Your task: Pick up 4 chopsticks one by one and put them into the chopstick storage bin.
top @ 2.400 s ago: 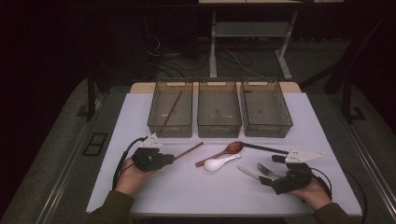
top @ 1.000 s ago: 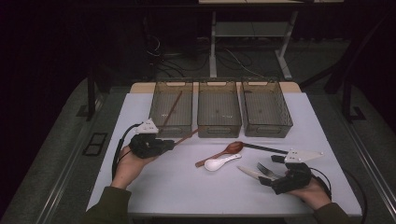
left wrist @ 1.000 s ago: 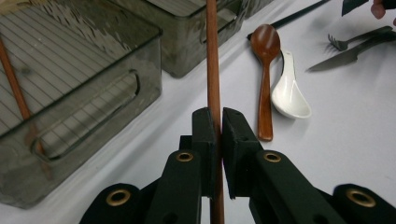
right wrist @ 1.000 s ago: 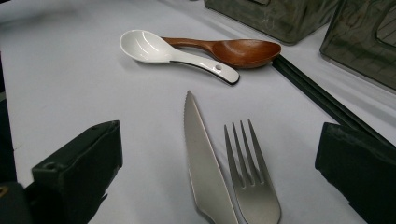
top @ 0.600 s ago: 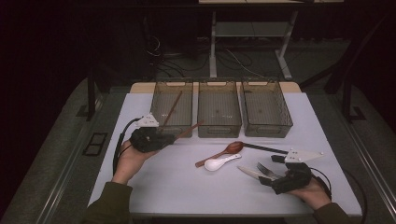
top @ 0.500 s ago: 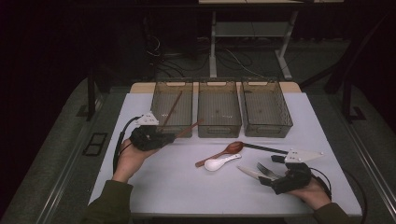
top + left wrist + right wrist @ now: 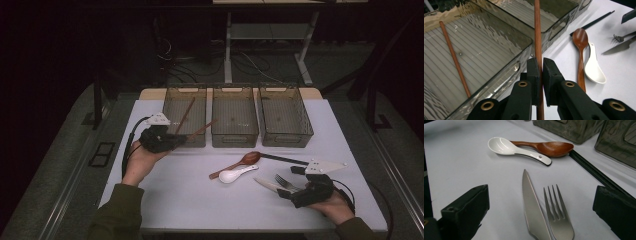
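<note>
My left gripper [image 7: 177,140] is shut on a brown wooden chopstick [image 7: 202,129], held off the table over the front rim of the left clear bin [image 7: 170,107]. In the left gripper view the stick [image 7: 538,35] runs straight up between the closed jaws. A matching chopstick [image 7: 454,57] lies inside that bin. My right gripper [image 7: 291,183] rests open near the table's front right. A steel knife [image 7: 531,207] and fork [image 7: 559,222] lie between its wide jaws, untouched.
A wooden spoon [image 7: 242,161] and a white spoon [image 7: 234,174] lie mid-table, with black chopsticks [image 7: 285,159] to their right. The middle bin [image 7: 234,134] and right bin [image 7: 286,139] stand beside the left one at the back.
My left gripper has lifted the brown chopstick off the table and carried it up and back toward the left bin. The right gripper and the other cutlery have stayed put.
</note>
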A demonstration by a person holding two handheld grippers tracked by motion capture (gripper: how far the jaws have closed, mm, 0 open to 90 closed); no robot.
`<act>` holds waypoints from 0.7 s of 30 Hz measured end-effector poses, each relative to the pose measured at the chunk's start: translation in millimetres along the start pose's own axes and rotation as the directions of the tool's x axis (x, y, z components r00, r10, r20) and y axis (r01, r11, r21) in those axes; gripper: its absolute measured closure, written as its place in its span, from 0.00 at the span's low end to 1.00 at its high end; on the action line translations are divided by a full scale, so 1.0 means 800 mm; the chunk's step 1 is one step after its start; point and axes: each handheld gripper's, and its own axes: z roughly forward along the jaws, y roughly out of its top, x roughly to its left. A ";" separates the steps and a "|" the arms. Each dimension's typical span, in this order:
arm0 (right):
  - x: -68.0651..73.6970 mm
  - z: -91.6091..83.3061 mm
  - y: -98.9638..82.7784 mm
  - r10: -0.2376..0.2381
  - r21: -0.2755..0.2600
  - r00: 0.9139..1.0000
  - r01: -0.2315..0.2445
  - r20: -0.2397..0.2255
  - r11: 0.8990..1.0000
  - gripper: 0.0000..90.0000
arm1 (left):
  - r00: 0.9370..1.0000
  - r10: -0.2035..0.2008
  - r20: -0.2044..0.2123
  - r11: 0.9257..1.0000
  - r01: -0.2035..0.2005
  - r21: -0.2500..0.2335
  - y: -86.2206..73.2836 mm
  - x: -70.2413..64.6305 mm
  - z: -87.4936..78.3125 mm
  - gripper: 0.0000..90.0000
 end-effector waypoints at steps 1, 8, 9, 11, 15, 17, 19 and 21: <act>0.000 0.000 0.000 0.000 -0.001 1.000 0.000 0.000 1.000 0.01 | 1.000 -0.001 -0.001 1.000 0.001 -0.002 0.001 0.001 0.000 0.92; 0.000 0.000 0.000 0.002 0.000 1.000 -0.002 0.000 1.000 0.01 | 1.000 -0.014 -0.005 1.000 0.014 -0.007 0.011 0.010 0.004 0.92; 0.000 0.000 0.000 0.001 0.000 1.000 -0.001 0.000 1.000 0.01 | 1.000 -0.015 -0.006 1.000 0.015 -0.008 0.012 0.011 0.004 0.92; 0.000 0.000 0.000 0.001 -0.001 1.000 -0.001 0.000 1.000 0.01 | 1.000 -0.014 -0.008 1.000 0.014 -0.007 0.016 0.013 0.006 0.92; 0.000 0.000 0.000 0.004 -0.001 1.000 -0.004 -0.001 1.000 0.01 | 1.000 -0.008 -0.023 1.000 0.008 -0.005 0.026 0.017 0.009 0.92; 0.000 0.000 0.000 0.004 -0.002 1.000 -0.004 -0.001 1.000 0.01 | 1.000 -0.008 -0.027 1.000 0.008 -0.001 0.030 0.019 0.011 0.92; 0.000 0.000 0.000 0.005 -0.003 1.000 -0.005 -0.001 1.000 0.01 | 0.999 -0.006 -0.034 1.000 0.006 0.001 0.034 0.021 0.012 0.93; 0.000 0.000 0.000 0.005 -0.003 1.000 -0.005 -0.001 1.000 0.01 | 0.999 -0.010 -0.039 1.000 0.010 0.001 0.038 0.022 0.014 0.92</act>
